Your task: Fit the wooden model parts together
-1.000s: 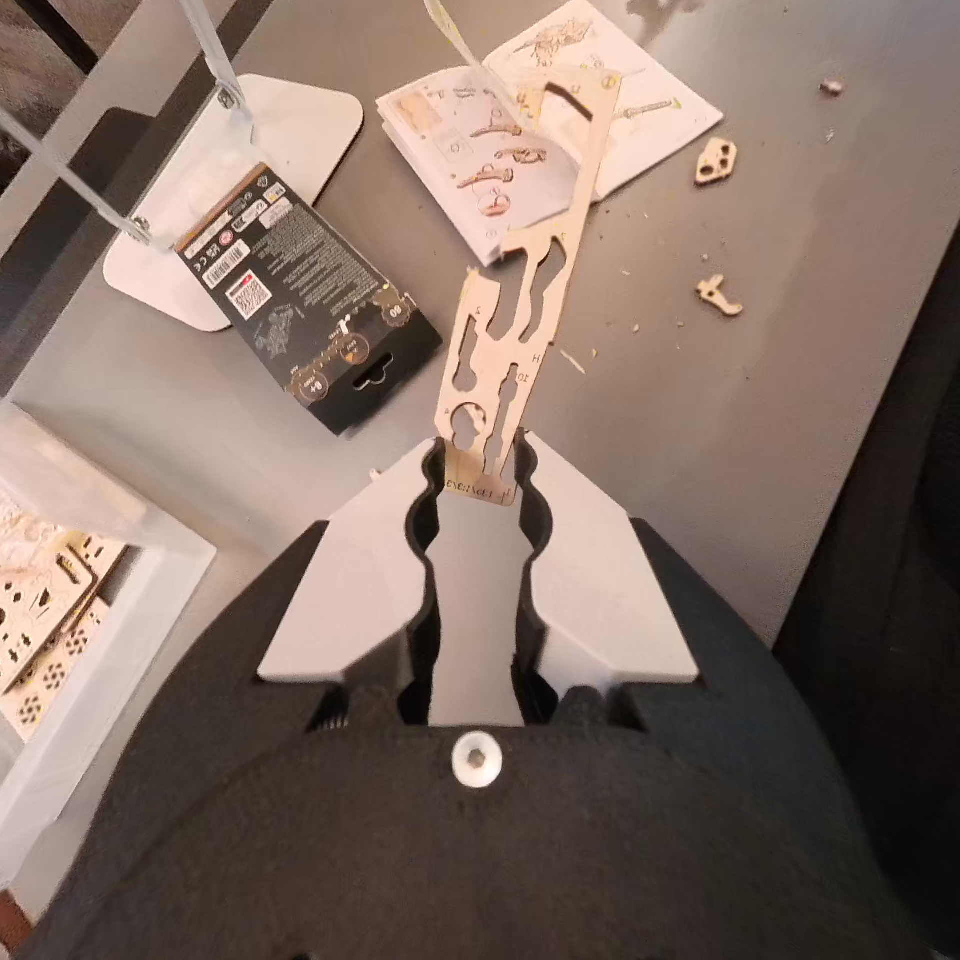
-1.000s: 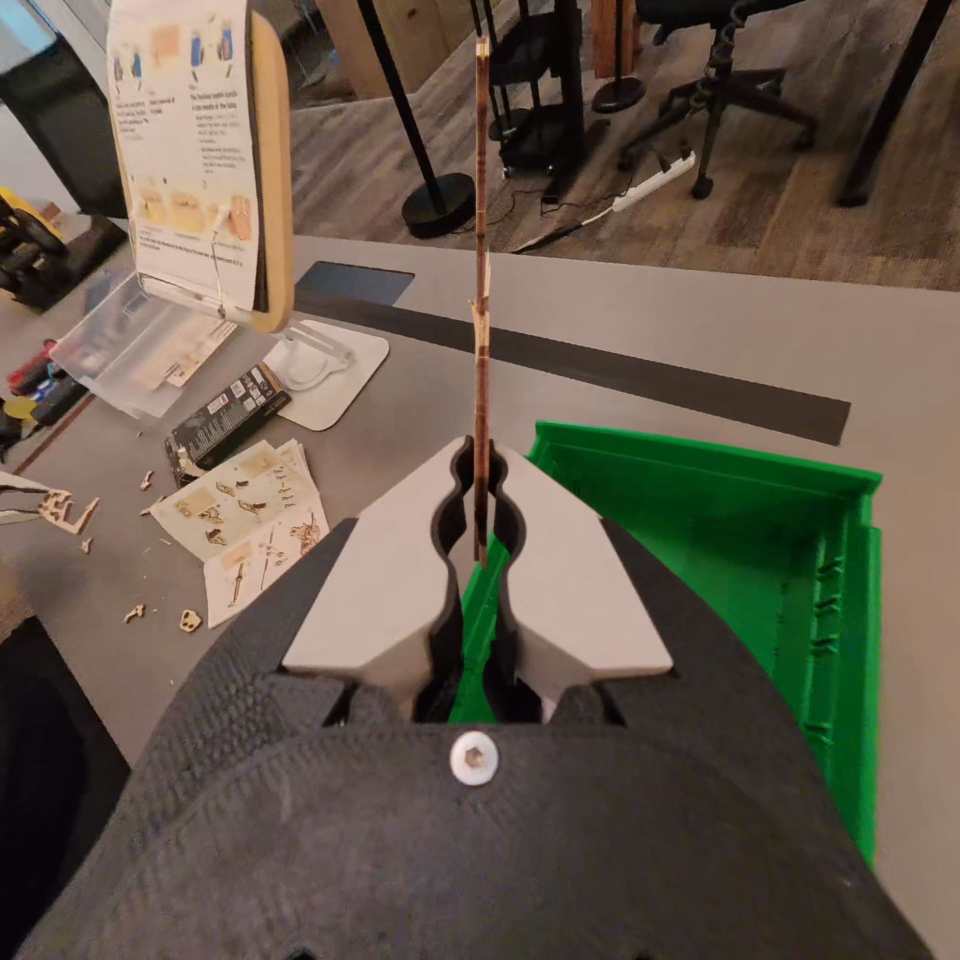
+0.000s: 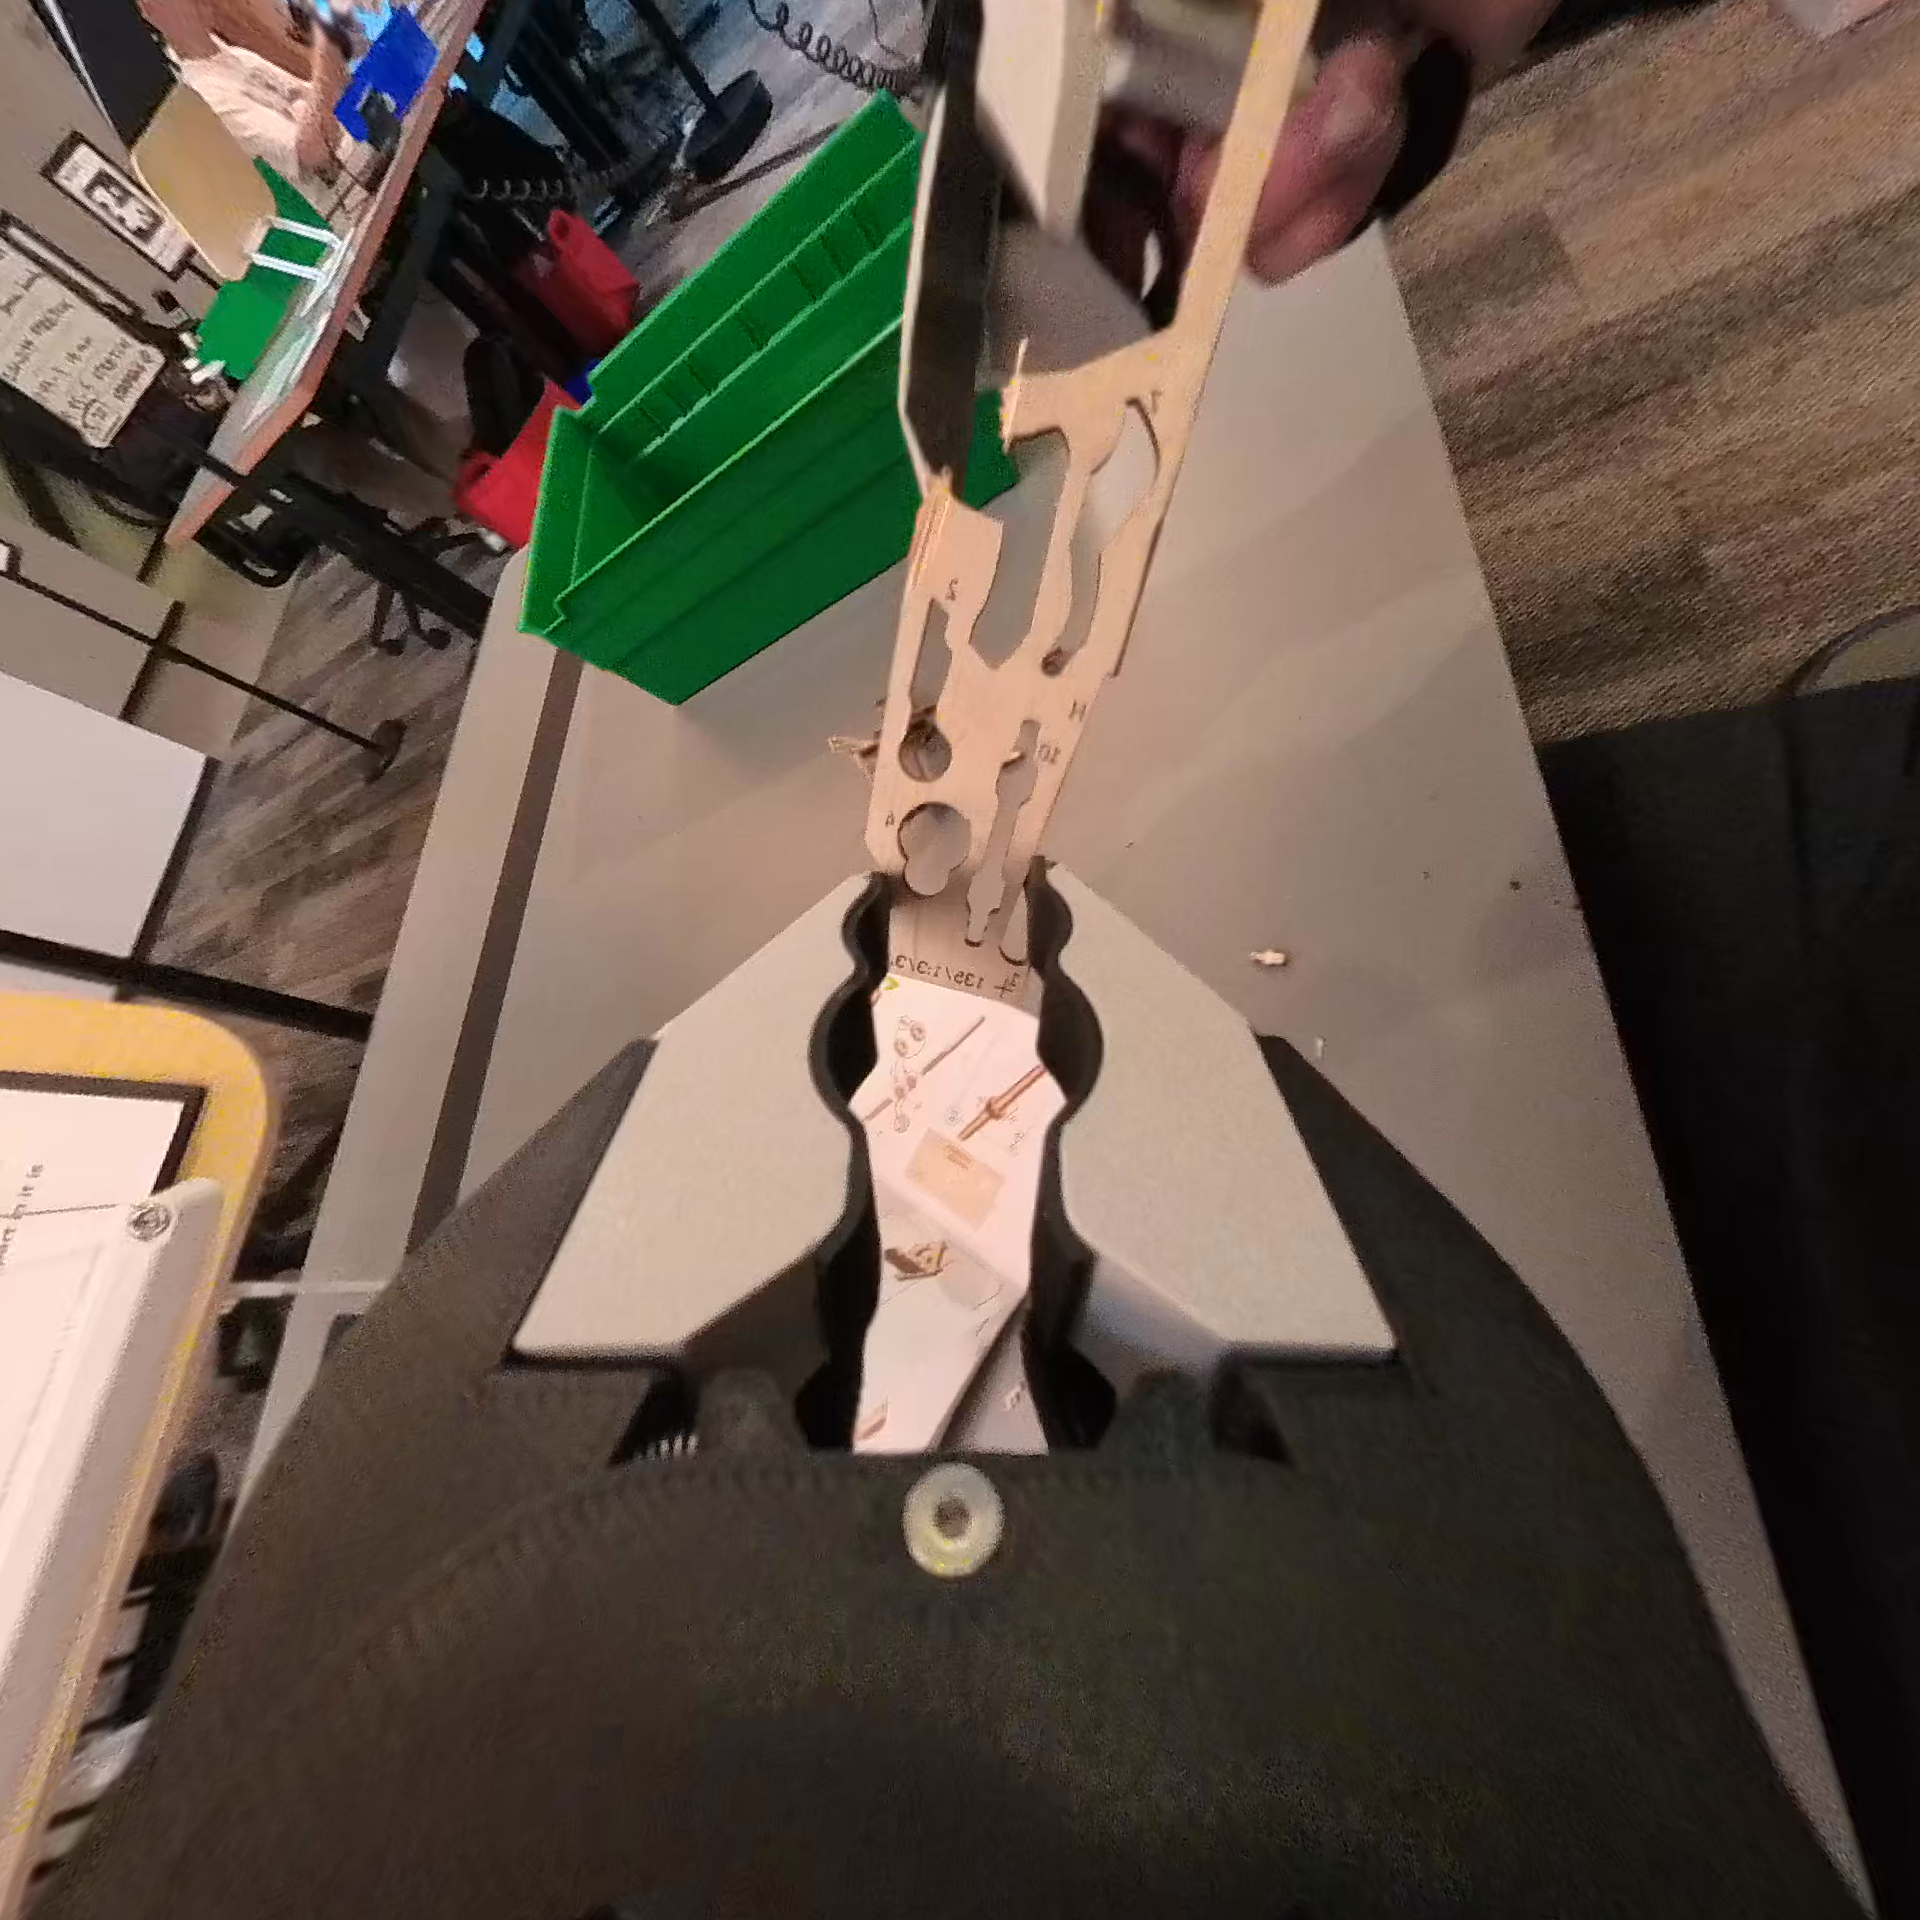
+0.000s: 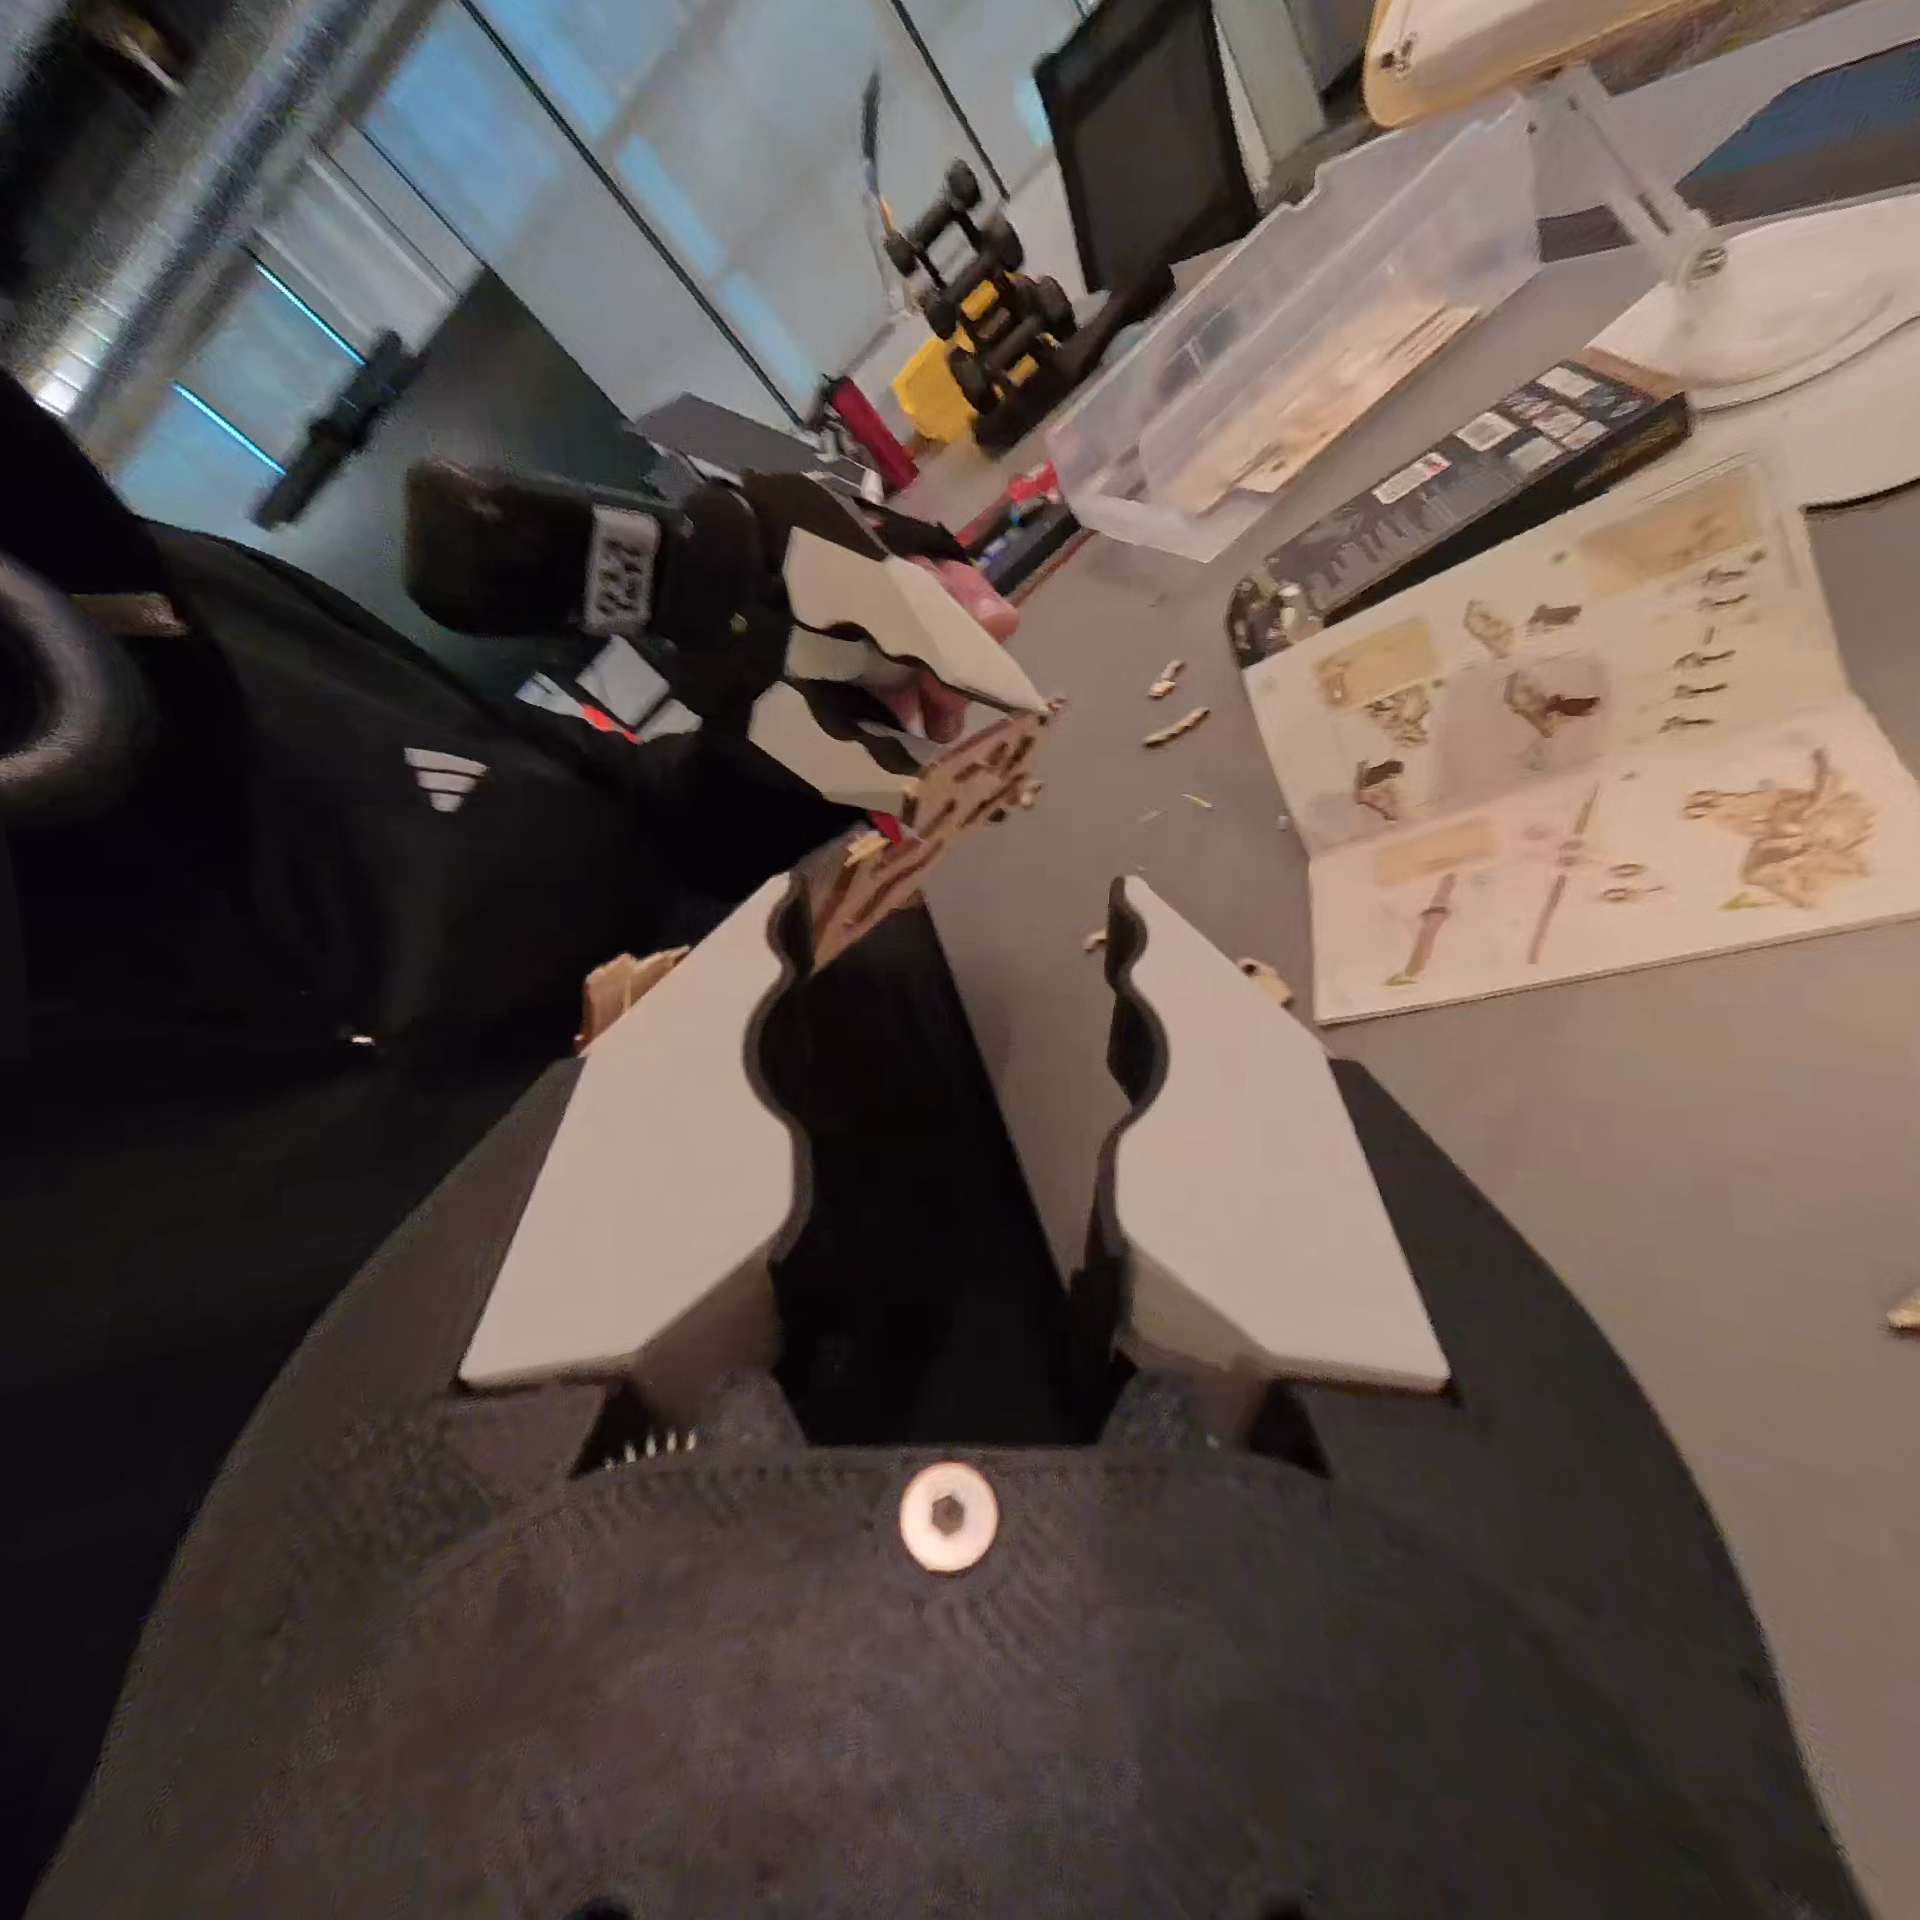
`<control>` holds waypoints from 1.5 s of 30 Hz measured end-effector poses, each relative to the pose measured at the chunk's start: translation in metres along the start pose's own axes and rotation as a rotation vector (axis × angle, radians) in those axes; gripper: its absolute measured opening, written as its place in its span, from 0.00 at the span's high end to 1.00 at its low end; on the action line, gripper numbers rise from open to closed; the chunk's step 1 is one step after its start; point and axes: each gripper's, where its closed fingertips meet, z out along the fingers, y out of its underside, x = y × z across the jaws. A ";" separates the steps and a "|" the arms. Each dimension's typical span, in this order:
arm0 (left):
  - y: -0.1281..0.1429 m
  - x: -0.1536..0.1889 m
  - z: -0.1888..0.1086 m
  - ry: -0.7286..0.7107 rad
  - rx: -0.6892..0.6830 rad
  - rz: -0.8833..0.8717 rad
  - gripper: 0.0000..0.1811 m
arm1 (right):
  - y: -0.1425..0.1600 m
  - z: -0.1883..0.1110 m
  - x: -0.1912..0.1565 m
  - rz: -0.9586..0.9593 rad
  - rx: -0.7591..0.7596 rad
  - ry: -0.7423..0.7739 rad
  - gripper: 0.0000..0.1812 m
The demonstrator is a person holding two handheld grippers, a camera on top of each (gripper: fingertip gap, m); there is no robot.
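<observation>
My left gripper (image 3: 961,894) is shut on the lower end of a flat wooden sheet (image 3: 997,665) with punched-out holes and holds it up off the grey table (image 3: 1299,727). The sheet's upper arm runs toward a hand (image 3: 1330,135) at the top. One finger (image 3: 940,312) of my right gripper touches the sheet's left edge. In the right wrist view my right gripper (image 4: 956,904) is open and holds nothing. The left gripper (image 4: 971,758) faces it, and the sheet (image 4: 977,790) ends next to the right gripper's left fingertip (image 4: 779,914).
A green bin (image 3: 727,468) stands at the table's far end. An open instruction booklet (image 4: 1558,779), a black box (image 4: 1475,488), a clear tray (image 4: 1299,343) and loose wooden pieces (image 4: 1174,727) lie on the table. A person in black clothing (image 4: 312,779) is at the left. My right fingertips sit around 8 cm from my left ones.
My left gripper has lifted the sheet and turned toward the green bin. My right gripper has opened; the thin strip it held is gone, and it now faces the left gripper.
</observation>
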 end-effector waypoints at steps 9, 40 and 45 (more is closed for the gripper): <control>0.017 -0.012 0.017 -0.049 -0.083 -0.040 0.87 | 0.008 -0.024 -0.008 0.039 0.087 0.000 0.56; 0.001 -0.035 0.008 -0.065 -0.067 -0.100 0.71 | -0.034 -0.054 0.013 -0.098 0.199 0.148 1.00; 0.015 -0.050 -0.019 -0.078 -0.044 -0.260 0.68 | -0.065 -0.090 0.029 -0.199 0.218 0.290 1.00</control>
